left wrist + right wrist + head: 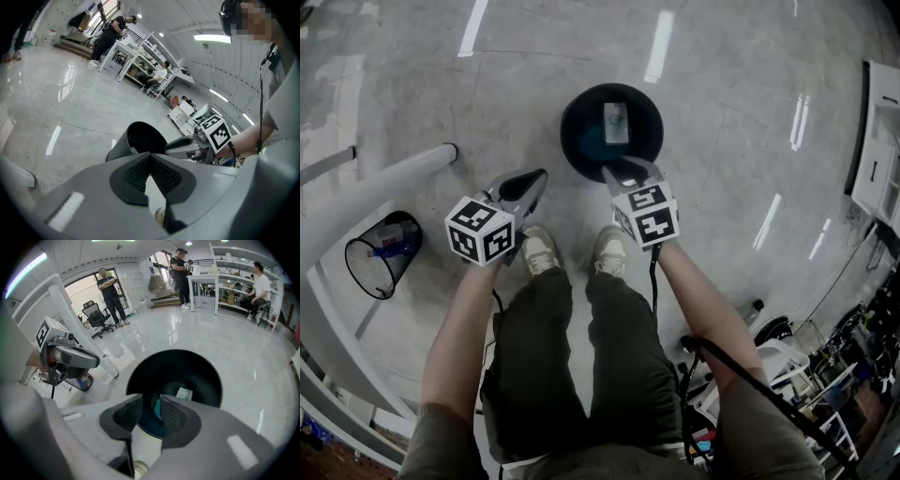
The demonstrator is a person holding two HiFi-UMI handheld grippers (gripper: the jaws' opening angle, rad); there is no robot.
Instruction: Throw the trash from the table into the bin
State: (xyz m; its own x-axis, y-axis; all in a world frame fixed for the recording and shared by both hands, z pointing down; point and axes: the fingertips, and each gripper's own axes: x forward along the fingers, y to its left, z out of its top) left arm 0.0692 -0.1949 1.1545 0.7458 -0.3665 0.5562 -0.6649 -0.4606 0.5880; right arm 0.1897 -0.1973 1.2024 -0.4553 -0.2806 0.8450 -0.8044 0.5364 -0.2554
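Note:
A round black bin (581, 112) stands on the grey floor in front of my feet. Inside it lie a pale packet (616, 123) and something teal; the right gripper view shows the packet (183, 393) on the bin's bottom. My right gripper (623, 172) hangs over the bin's near rim, pointing down into it. Its jaws (151, 404) stand a little apart with nothing between them. My left gripper (541, 174) is held left of the bin, above bare floor. Its pads (150, 158) meet at the tip and hold nothing. The bin (140, 138) shows just beyond them.
A black mesh wastebasket (382, 253) with some items stands on the floor at the left, beside a white table leg (394, 173). White furniture (877, 141) lines the right edge. People, tables and an office chair (93, 315) are far off.

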